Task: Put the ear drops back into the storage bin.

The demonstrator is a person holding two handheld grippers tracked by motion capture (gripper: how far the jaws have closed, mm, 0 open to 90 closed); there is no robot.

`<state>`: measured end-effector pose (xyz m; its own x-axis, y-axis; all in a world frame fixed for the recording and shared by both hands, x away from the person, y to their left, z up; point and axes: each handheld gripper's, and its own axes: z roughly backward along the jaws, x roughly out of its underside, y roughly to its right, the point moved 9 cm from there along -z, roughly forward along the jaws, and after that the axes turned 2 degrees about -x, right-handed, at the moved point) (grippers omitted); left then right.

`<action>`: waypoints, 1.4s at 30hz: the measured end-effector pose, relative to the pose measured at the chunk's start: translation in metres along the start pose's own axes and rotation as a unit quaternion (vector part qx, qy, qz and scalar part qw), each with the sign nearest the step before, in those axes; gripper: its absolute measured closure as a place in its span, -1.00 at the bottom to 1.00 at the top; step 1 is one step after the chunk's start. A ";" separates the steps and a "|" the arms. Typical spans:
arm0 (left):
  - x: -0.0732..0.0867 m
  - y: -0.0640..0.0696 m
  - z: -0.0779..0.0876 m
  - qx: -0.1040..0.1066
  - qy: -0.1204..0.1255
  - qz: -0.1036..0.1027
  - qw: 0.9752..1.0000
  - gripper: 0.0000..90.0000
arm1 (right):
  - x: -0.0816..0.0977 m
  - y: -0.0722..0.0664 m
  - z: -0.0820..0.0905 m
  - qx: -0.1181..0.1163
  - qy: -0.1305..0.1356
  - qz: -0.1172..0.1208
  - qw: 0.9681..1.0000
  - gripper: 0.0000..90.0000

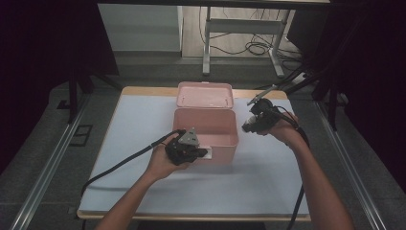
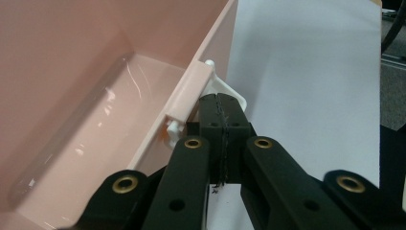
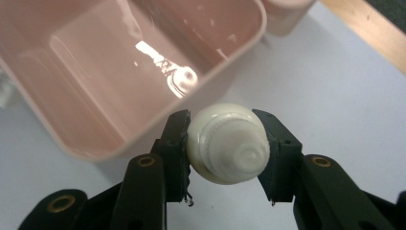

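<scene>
Beside the pink box [image 1: 206, 127], off its right wall, the right gripper [image 3: 226, 143] clamps a small white bottle [image 3: 226, 143] above the table. Round, smooth bottle, so it could squirt out of the pads or clip the rim going in. Left gripper [image 2: 221, 122], jaws clenched, pinches the front latch [image 2: 229, 93]; a slip there would let the box slide.

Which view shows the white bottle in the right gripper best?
Right gripper view: the white bottle sits close up between the right gripper's pads, cap toward the camera. In the high view the hand and gripper hide it.
</scene>
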<state>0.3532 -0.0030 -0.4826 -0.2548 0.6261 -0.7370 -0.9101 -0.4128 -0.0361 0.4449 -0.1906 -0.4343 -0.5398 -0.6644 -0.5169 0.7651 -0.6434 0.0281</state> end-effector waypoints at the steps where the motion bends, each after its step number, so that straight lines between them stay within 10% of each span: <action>1: 0.001 -0.001 0.000 0.000 -0.003 -0.004 1.000 1.00 | -0.004 -0.002 0.001 -0.001 0.001 0.002 1.000 0.34; 15: 0.000 -0.001 0.000 0.002 -0.002 -0.005 1.000 1.00 | -0.046 -0.026 -0.005 -0.025 0.023 0.022 0.999 0.35; 42: 0.000 0.000 0.000 0.003 0.000 -0.004 1.000 1.00 | -0.087 -0.059 -0.073 -0.068 0.008 0.040 0.997 0.34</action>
<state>0.3532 -0.0025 -0.4829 -0.2478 0.6293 -0.7366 -0.9138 -0.4044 -0.0381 0.4724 -0.0676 -0.4533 -0.4701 -0.7046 -0.5315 0.8466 -0.5302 -0.0461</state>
